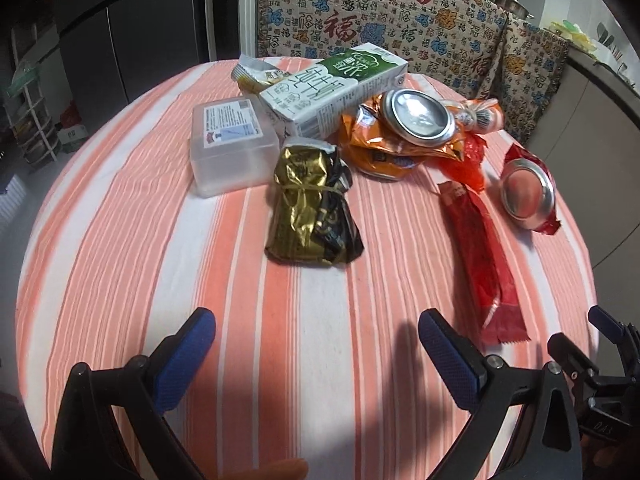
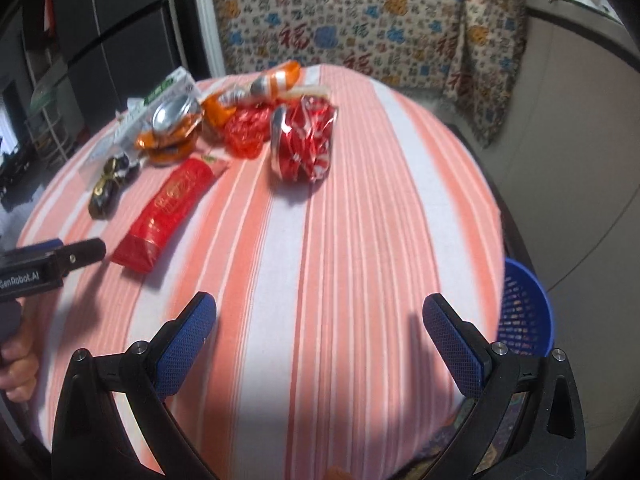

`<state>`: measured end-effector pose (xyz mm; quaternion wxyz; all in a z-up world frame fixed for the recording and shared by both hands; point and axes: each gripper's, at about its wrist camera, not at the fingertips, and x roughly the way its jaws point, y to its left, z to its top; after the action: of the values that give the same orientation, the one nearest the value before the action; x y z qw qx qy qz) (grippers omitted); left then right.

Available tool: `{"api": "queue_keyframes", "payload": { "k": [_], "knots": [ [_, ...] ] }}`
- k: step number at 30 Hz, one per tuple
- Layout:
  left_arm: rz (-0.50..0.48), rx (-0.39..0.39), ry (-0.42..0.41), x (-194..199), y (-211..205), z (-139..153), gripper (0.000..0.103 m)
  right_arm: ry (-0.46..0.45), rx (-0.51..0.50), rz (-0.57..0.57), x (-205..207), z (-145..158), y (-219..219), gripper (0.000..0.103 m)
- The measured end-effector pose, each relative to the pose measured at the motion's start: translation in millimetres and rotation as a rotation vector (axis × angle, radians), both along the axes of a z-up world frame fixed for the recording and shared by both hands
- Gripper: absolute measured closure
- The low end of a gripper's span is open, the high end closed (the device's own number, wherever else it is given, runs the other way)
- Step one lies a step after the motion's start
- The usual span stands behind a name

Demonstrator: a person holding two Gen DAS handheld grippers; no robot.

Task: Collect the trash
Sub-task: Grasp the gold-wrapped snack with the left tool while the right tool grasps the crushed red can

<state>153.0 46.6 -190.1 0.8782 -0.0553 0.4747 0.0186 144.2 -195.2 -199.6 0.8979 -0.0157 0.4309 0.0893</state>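
Trash lies on a striped table (image 1: 120,240): a gold and black wrapper (image 1: 312,208), a clear plastic box (image 1: 232,144), a milk carton (image 1: 332,88), a crushed orange can (image 1: 404,128), a red sachet (image 1: 480,256) and a crushed red can (image 1: 528,192). My left gripper (image 1: 316,340) is open and empty, just short of the gold wrapper. My right gripper (image 2: 320,320) is open and empty over bare cloth; the red can (image 2: 304,140) and the sachet (image 2: 168,212) lie ahead of it. A blue mesh basket (image 2: 524,308) stands below the table's right edge.
A patterned cloth (image 1: 400,12) covers furniture behind the table. A dark fridge (image 1: 132,28) stands at the back left. A foil packet (image 1: 256,76) lies behind the carton. The left gripper shows in the right wrist view (image 2: 60,258), and the right gripper in the left wrist view (image 1: 600,320).
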Motion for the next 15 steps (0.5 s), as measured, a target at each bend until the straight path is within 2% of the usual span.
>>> {"api": "queue_keyframes", "payload": {
  "k": [5, 15],
  "knots": [
    [0.014, 0.077, 0.003, 12.2, -3.0, -5.5, 0.000, 0.013, -0.038, 0.028, 13.7, -7.3, 5.0, 0.000],
    [0.074, 0.091, -0.021, 24.9, -2.0, -7.0, 0.000, 0.040, -0.026, 0.042, 54.4, -9.0, -3.8, 0.000]
  ]
}}
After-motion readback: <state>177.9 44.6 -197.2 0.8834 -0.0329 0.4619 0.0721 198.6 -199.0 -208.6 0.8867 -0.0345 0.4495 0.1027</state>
